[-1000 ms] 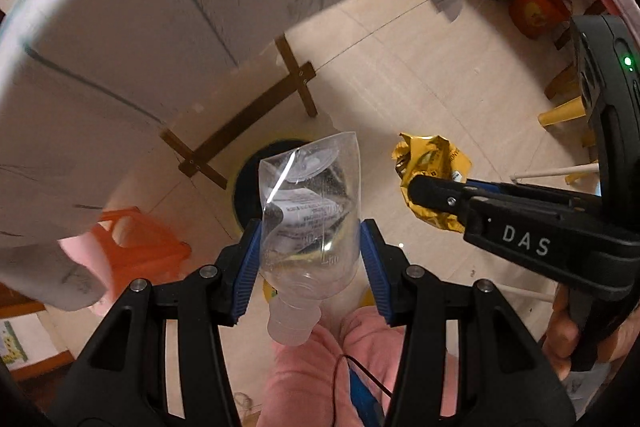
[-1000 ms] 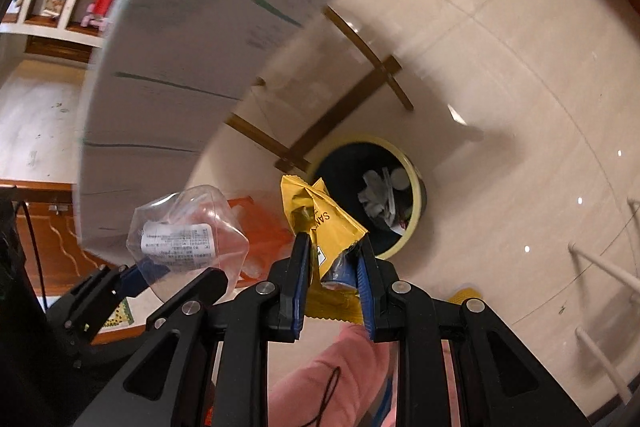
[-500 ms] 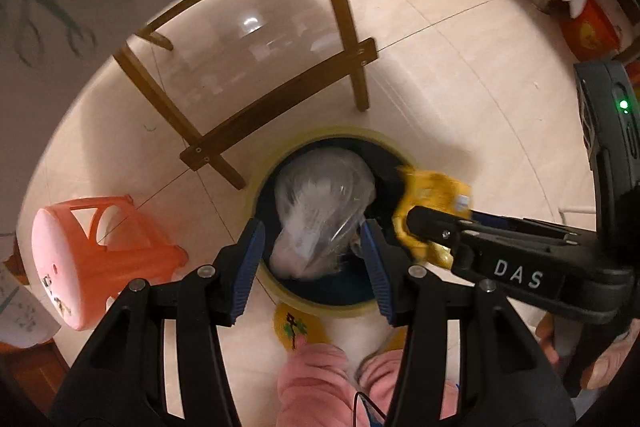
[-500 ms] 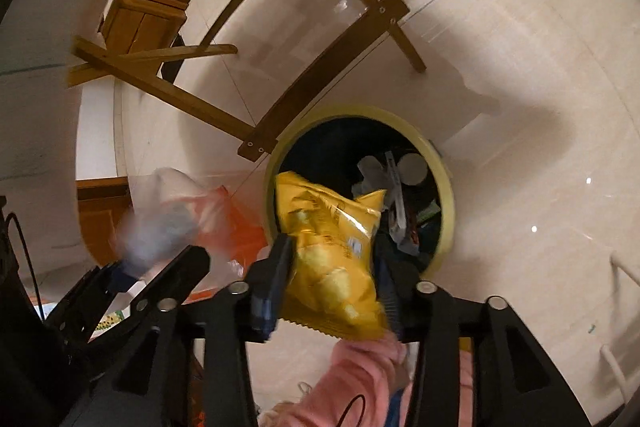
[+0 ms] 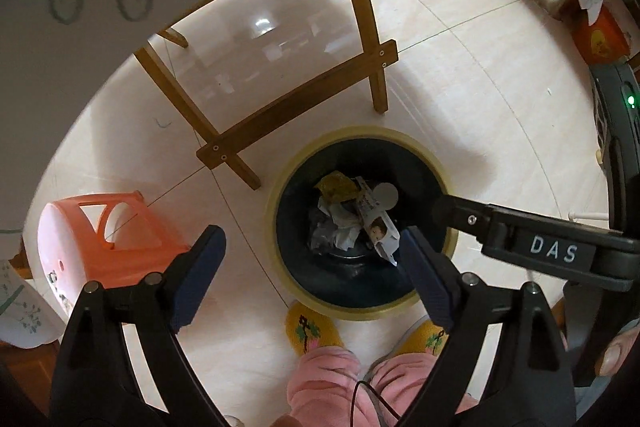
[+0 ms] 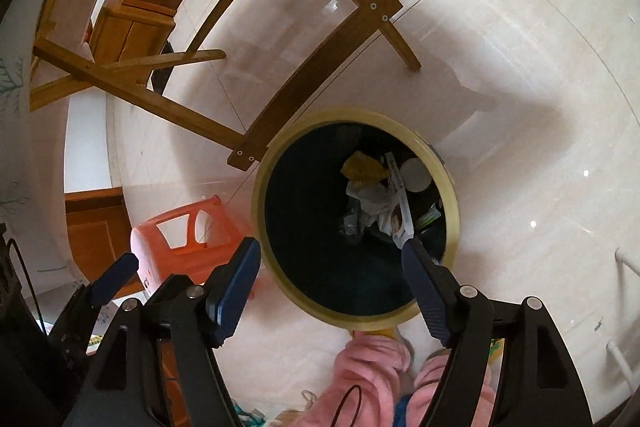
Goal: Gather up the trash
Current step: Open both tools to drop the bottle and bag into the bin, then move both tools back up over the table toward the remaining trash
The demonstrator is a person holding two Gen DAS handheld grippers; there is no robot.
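In the left wrist view, the left gripper (image 5: 310, 251) is hanging above the trash bin (image 5: 280, 187) with its jaws spread wide and gripping nothing. The right gripper (image 5: 444, 205) is reaching in over the bin's right rim. Inside the bin, a yellow snack bag (image 5: 336, 185) is lying against the far side, with crumpled wrappers (image 5: 344, 227) just nearer. An orange stool (image 5: 100, 239) is standing left of the bin, a wooden table frame (image 5: 296, 103) beyond it.

In the right wrist view, the right gripper (image 6: 330, 269) is hovering over the bin (image 6: 450, 195), fingers far apart and empty. The snack bag (image 6: 362, 167) is resting deep inside, toward the bin's far side, among the wrappers (image 6: 376, 203).
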